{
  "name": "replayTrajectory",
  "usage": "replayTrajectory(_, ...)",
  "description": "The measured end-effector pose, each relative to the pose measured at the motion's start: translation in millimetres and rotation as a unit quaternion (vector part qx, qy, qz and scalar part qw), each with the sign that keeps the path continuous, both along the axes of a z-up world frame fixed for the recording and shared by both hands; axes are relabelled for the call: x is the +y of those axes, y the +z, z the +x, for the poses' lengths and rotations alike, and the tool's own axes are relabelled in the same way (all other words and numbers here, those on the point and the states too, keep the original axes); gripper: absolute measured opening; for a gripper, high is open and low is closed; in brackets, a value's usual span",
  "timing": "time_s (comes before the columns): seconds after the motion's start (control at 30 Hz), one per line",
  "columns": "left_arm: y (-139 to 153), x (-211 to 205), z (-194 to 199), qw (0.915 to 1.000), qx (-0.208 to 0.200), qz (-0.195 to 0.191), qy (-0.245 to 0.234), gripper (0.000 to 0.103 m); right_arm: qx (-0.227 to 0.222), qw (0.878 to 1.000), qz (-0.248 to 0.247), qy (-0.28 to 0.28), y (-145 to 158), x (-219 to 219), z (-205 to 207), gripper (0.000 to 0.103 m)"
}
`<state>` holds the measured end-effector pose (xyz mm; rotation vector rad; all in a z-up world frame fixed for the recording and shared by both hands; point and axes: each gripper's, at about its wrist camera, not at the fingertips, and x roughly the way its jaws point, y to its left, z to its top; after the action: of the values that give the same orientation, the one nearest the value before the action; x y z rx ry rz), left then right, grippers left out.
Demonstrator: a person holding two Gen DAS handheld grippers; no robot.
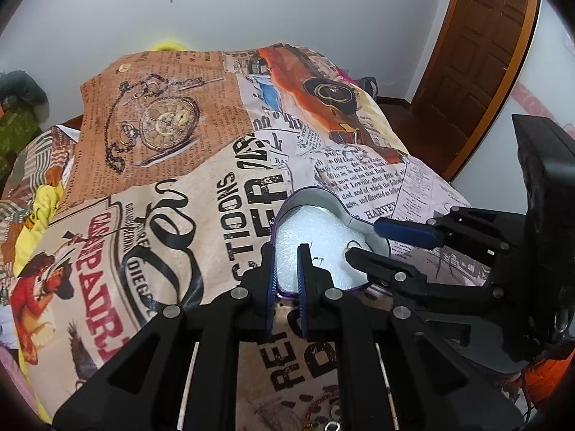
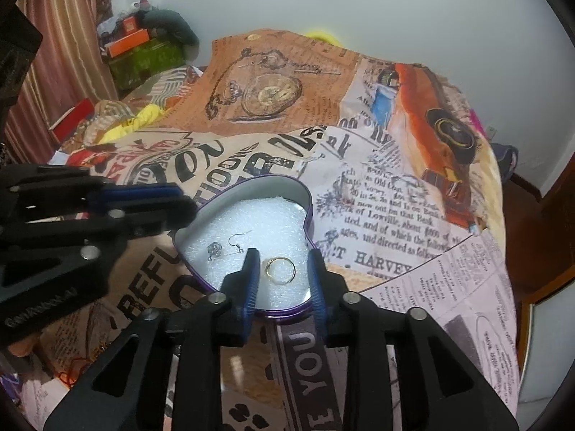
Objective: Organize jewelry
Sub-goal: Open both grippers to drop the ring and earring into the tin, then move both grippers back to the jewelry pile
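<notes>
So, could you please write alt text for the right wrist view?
A heart-shaped tin lined with white foam holds a gold ring and two small earrings, with the open right hand-held gripper poised around the ring. The left hand-held gripper reaches the tin's left rim, over a newspaper-print cloth.
</notes>
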<state>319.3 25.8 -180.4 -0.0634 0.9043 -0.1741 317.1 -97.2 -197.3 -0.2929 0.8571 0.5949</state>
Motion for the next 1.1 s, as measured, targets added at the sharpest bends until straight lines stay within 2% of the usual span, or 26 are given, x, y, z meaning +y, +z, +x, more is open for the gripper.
replayTrajectory(0.1,10,3,-8,1.0,-0.007,0.0,0.003,0.01,-0.007,1.0,-0.005,-0.001,6,0,-4,0.034)
replayTrajectory(0.37,43,6,-37,0.9994,-0.032,0.007,0.008,0.01,-0.041,0.999,0.001,-0.009,38,-7,-24,0.035)
replayTrajectory(0.47,57,5,-51,0.999,-0.044,0.009,0.01,0.021,-0.05,0.999,0.01,-0.012,52,-12,-35,0.035)
replayTrajectory(0.63,75,4,-84,0.9974,-0.067,0.023,0.007,0.024,-0.064,0.997,0.026,-0.017,74,-20,-58,0.035)
replayTrajectory(0.77,78,6,-104,0.9971,-0.072,0.024,0.011,0.037,-0.07,0.997,0.037,-0.017,83,-24,-78,0.037)
replayTrajectory(0.9,72,9,-118,0.9979,-0.06,0.02,0.012,0.037,-0.072,0.996,0.041,-0.018,84,-27,-96,0.042)
replayTrajectory(1.1,50,11,-139,0.999,-0.034,0.026,0.014,0.037,-0.055,0.997,0.043,-0.018,73,-30,-114,0.042)
